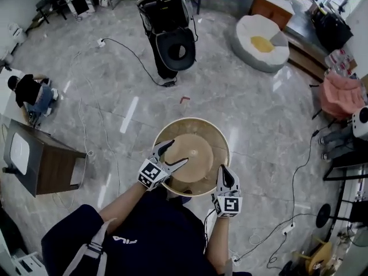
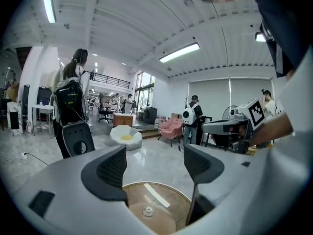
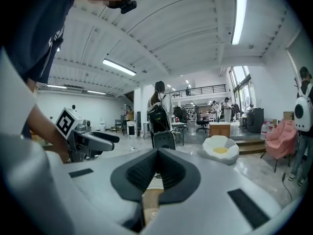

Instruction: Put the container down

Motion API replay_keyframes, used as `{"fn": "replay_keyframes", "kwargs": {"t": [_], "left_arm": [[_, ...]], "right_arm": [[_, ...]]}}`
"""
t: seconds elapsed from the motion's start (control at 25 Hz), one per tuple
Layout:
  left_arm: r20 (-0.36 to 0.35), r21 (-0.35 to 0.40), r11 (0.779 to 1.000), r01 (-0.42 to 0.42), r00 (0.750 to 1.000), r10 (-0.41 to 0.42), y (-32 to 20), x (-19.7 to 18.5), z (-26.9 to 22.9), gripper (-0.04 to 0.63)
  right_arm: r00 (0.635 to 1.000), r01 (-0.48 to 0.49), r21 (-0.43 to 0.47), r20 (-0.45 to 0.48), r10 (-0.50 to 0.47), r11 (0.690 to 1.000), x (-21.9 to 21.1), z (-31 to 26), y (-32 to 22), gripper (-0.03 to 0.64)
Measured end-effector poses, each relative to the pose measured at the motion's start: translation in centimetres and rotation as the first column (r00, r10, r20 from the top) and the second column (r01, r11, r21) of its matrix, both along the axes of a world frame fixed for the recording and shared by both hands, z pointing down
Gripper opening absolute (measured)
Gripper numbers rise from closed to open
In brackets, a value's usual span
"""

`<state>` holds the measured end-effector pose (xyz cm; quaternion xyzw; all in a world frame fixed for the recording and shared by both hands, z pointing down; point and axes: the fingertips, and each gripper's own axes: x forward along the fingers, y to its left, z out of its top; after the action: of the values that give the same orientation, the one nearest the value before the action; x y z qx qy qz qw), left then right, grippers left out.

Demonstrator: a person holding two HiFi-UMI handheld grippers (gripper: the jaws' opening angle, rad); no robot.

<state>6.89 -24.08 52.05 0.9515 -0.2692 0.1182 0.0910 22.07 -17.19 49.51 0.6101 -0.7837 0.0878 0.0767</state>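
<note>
A round tan container [image 1: 195, 154] with a flat inner disc hangs above the marble floor in front of me. My right gripper [image 1: 223, 171] is shut on its near right rim; in the right gripper view the jaws [image 3: 156, 173] pinch a tan edge of the container [image 3: 152, 199]. My left gripper [image 1: 172, 156] stands open over the left rim, its fingers spread apart. The left gripper view shows the wide-apart gripper [image 2: 156, 165] with the container's inside [image 2: 156, 207] below and nothing pinched between the fingers.
A black chair with a backpack [image 1: 171, 42] stands ahead, a white beanbag [image 1: 261, 42] at the far right. A dark wooden cabinet [image 1: 43, 160] is on the left, near a crouching person [image 1: 31, 94]. Cables [image 1: 123, 50] cross the floor. A pink armchair [image 1: 342, 94] is at the right.
</note>
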Motion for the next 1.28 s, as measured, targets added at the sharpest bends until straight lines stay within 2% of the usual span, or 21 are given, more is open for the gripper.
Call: {"fn": "replay_keyframes", "kwargs": {"t": [0.28, 0.32, 0.4, 0.44, 0.6, 0.84, 1.28], "left_arm": [[0.011, 0.003, 1.0, 0.005, 1.0, -0.005, 1.7, -0.9, -1.5, 0.357], [0.018, 0.008, 1.0, 0.006, 1.0, -0.006, 1.8, -0.8, -1.6, 0.326], [0.014, 0.034, 0.999, 0.016, 1.0, -0.016, 1.9, -0.8, -2.3, 0.099], [0.006, 0.043, 0.999, 0.01, 1.0, -0.011, 2.0, -0.7, -2.7, 0.03], [0.021, 0.062, 0.997, -0.038, 0.999, 0.036, 2.6, 0.2, -2.7, 0.025], [-0.004, 0.112, 0.993, -0.048, 0.999, 0.049, 2.1, 1.2, -4.7, 0.025], [-0.005, 0.093, 0.995, -0.039, 0.999, 0.04, 2.2, 1.2, -4.3, 0.025]], "right_arm": [[0.999, 0.042, 0.012, 0.003, -0.042, 0.999, -1.1, -1.9, -0.2, 0.026], [0.999, 0.044, 0.016, 0.01, -0.044, 0.999, -1.0, -2.1, -0.3, 0.026], [0.999, 0.053, 0.023, 0.012, -0.053, 0.998, -1.0, -2.5, -0.7, 0.026], [0.998, 0.056, 0.025, 0.01, -0.056, 0.998, -1.0, -2.6, -0.8, 0.026], [0.998, 0.056, 0.028, 0.009, -0.056, 0.998, -0.9, -2.8, -1.0, 0.026], [0.998, 0.065, 0.025, 0.005, -0.065, 0.998, -1.0, -2.8, -1.0, 0.026], [0.996, 0.093, -0.009, 0.003, -0.093, 0.996, -1.7, -2.3, -0.4, 0.026]]}}
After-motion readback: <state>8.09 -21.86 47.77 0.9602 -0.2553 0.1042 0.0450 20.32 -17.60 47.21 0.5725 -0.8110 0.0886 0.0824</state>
